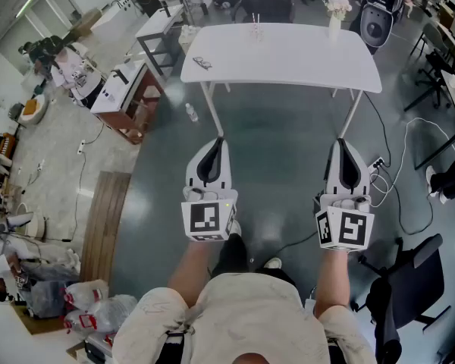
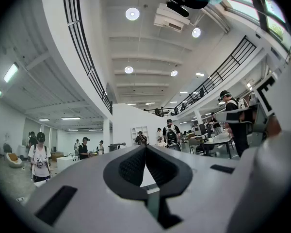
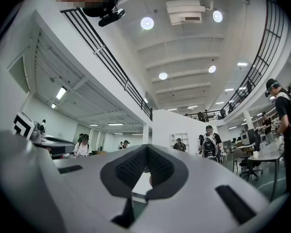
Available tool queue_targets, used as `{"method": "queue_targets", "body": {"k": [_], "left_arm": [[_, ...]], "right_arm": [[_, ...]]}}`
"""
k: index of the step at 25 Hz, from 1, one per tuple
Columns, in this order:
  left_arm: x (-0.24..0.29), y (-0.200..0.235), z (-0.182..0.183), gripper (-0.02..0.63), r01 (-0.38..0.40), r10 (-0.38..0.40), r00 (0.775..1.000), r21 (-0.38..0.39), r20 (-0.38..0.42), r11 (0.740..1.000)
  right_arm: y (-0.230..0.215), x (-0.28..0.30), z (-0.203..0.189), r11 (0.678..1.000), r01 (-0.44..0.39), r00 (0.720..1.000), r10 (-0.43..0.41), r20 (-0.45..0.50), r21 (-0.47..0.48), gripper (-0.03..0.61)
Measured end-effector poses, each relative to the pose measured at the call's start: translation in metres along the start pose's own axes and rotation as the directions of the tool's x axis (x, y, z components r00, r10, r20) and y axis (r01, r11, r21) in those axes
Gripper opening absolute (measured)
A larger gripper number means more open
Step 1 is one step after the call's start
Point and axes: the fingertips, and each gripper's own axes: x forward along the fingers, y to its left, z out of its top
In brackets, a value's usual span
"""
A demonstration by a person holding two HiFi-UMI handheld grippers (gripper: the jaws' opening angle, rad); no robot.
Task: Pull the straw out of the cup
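Left gripper [image 1: 214, 144] and right gripper [image 1: 343, 145] both closed, empty, cup [image 1: 255, 30] tiny on far table [image 1: 303, 59], straw indistinct

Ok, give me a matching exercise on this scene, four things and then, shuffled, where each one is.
Things: 1 cup; 2 flower vase; 3 bottle; 4 left gripper
Places: A on the floor beside the table leg; B table's far edge, near the middle; C shut, held short of the table; D table's far edge, toward the right
Pairs: 1-B, 2-D, 3-A, 4-C
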Motion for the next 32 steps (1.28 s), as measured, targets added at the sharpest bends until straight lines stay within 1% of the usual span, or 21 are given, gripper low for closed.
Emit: {"method": "queue_targets", "body": {"k": [4, 10, 13, 15, 20, 24, 32], "left_arm": [[-0.006, -0.011, 0.000, 0.005, -0.007, 0.007, 1.000, 0.008, -0.005, 1.000], [-0.009, -0.005, 0.000, 0.005, -0.030, 0.030, 1.000, -0.001, -0.005, 1.000], [0.003, 0.000, -0.005, 0.005, -0.019, 0.019, 1.000, -0.016, -0.001, 1.000], [0.017, 0.005, -0.011, 0.005, -0.008, 0.008, 1.000, -0.025, 0.002, 1.000], [0.060, 0.028, -0.035, 0.005, 0.009, -0.009, 1.000, -0.047, -0.008, 0.999], [0.098, 0.059, -0.054, 0.005, 0.008, -0.009, 1.000, -0.055, -0.019, 0.998], [0.177, 0.134, -0.081, 0.005, 0.007, -0.008, 1.000, -0.061, -0.022, 0.998]], "right_arm": [[-0.006, -0.008, 0.001, 1.000, -0.004, 1.000, 0.004, 0.004, 0.007, 0.000], [0.005, -0.003, -0.002, 0.999, -0.035, 0.999, 0.035, -0.019, -0.017, 0.000], [0.003, 0.012, -0.008, 1.000, -0.015, 0.999, 0.014, -0.029, -0.022, 0.000], [0.000, 0.024, -0.014, 1.000, 0.008, 1.000, -0.008, -0.029, -0.007, 0.000], [-0.003, 0.065, -0.032, 0.999, 0.034, 0.999, -0.034, -0.042, -0.007, 0.000], [-0.001, 0.112, -0.042, 0.999, 0.042, 0.998, -0.043, -0.047, -0.027, 0.000], [0.039, 0.219, -0.075, 0.998, 0.003, 0.996, -0.009, -0.090, -0.062, 0.000]]}}
